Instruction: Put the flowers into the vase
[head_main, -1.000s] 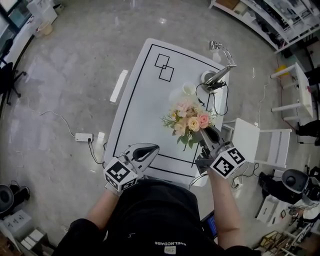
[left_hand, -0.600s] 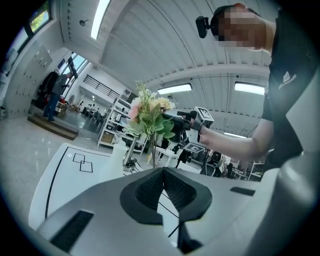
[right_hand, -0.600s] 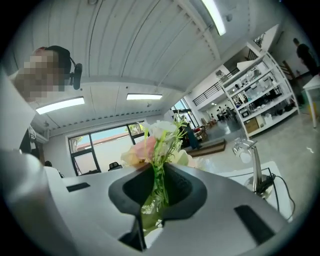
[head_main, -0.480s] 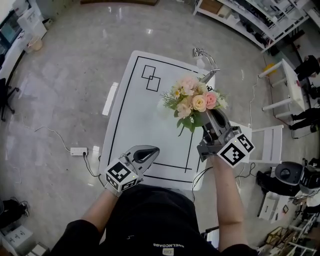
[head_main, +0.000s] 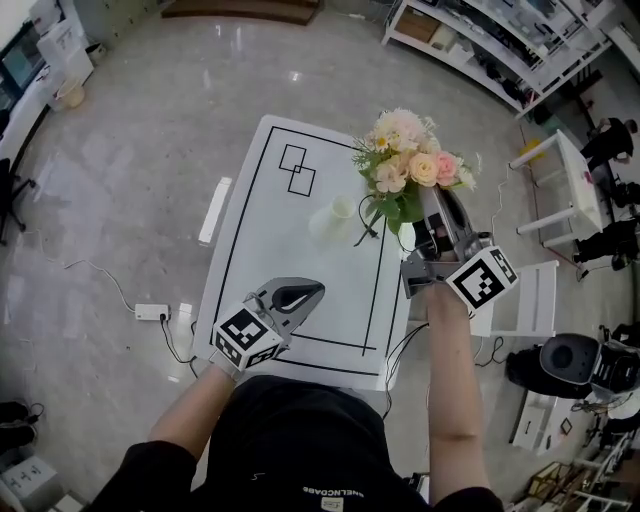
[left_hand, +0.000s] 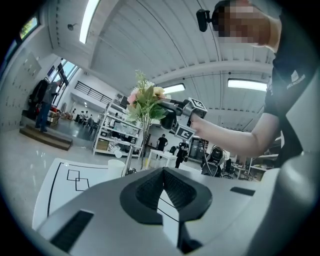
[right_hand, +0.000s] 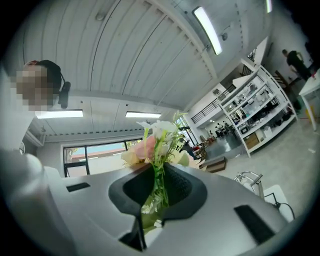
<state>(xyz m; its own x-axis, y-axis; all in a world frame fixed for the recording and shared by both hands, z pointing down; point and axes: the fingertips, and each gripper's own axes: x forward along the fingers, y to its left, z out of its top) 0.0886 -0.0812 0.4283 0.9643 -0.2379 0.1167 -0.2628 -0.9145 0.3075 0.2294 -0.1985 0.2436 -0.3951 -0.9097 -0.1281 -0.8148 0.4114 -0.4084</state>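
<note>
A bouquet of pink, peach and white flowers (head_main: 410, 165) is held up in the air over the far right part of the white table (head_main: 260, 250). My right gripper (head_main: 430, 202) is shut on its green stems (right_hand: 159, 180), with the blooms (right_hand: 152, 142) standing above the jaws. The small white vase (head_main: 335, 215) stands on the table, left of the bouquet and lower. My left gripper (head_main: 292, 297) is shut and holds nothing, near the table's front edge. In the left gripper view the flowers (left_hand: 145, 97) hang high above the vase (left_hand: 116, 167).
Two overlapping black squares (head_main: 297, 170) are drawn at the far end of the table. A white chair (head_main: 530, 290) stands right of the table, a white side table (head_main: 580, 180) beyond it. A power strip (head_main: 150, 312) lies on the floor at the left.
My right gripper has risen with the flowers, lifting them from low over the table's right side to high above its far part. The left gripper shifted a little forward.
</note>
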